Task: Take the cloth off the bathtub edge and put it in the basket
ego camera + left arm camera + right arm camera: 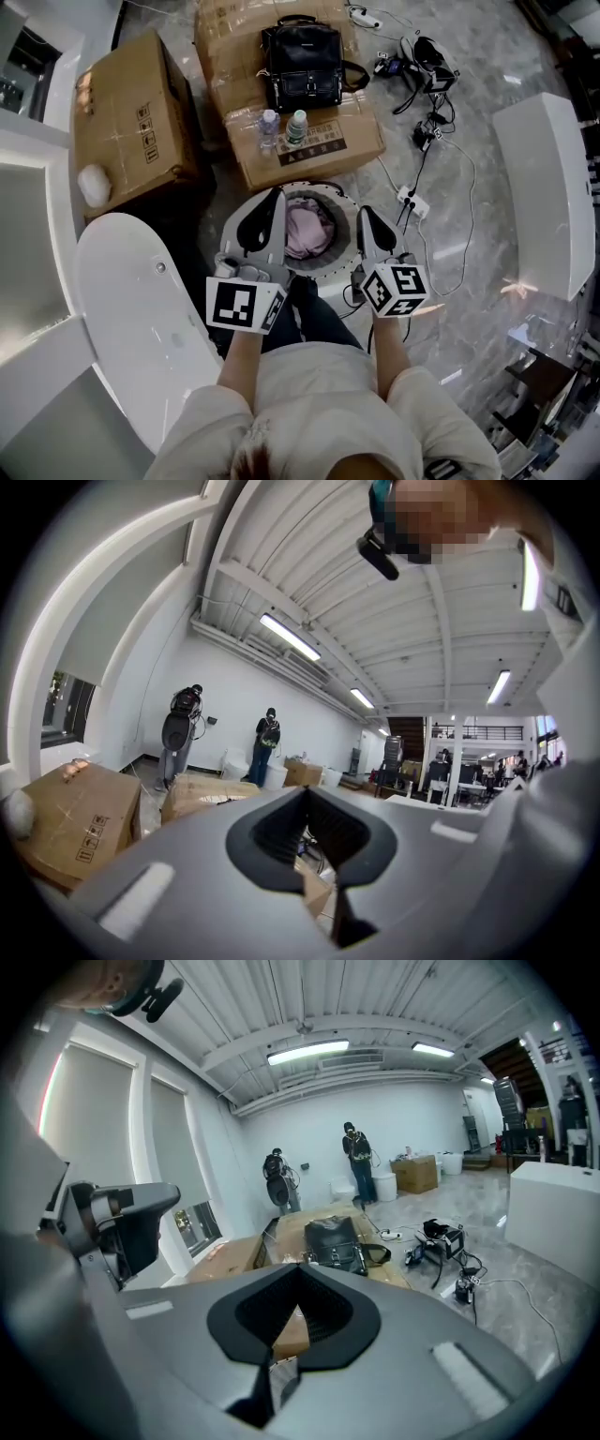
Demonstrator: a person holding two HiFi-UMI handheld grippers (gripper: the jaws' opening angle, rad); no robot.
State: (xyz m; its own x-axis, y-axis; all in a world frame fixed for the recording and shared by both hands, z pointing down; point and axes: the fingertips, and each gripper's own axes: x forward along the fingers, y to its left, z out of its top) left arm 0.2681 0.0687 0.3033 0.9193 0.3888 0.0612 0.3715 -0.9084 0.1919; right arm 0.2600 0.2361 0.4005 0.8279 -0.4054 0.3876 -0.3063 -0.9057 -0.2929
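A pink cloth (307, 232) lies bunched inside the round grey basket (343, 208) on the floor, just ahead of the person's knees. The white bathtub (131, 309) curves along the left, and its rim is bare where it shows. My left gripper (276, 193) hangs over the basket's left rim and my right gripper (363, 212) over its right rim, both pointing forward. Each is shut with nothing in it. In the left gripper view the jaws of the left gripper (305, 794) meet at the tip, as do those of the right gripper (300, 1269) in the right gripper view.
Cardboard boxes (127, 117) stand beyond the basket, one carrying a black bag (302, 61) and two bottles (284, 128). Cables and a power strip (412, 202) trail over the marble floor at right. A white block (553, 187) stands far right. Two people (354, 1162) stand in the distance.
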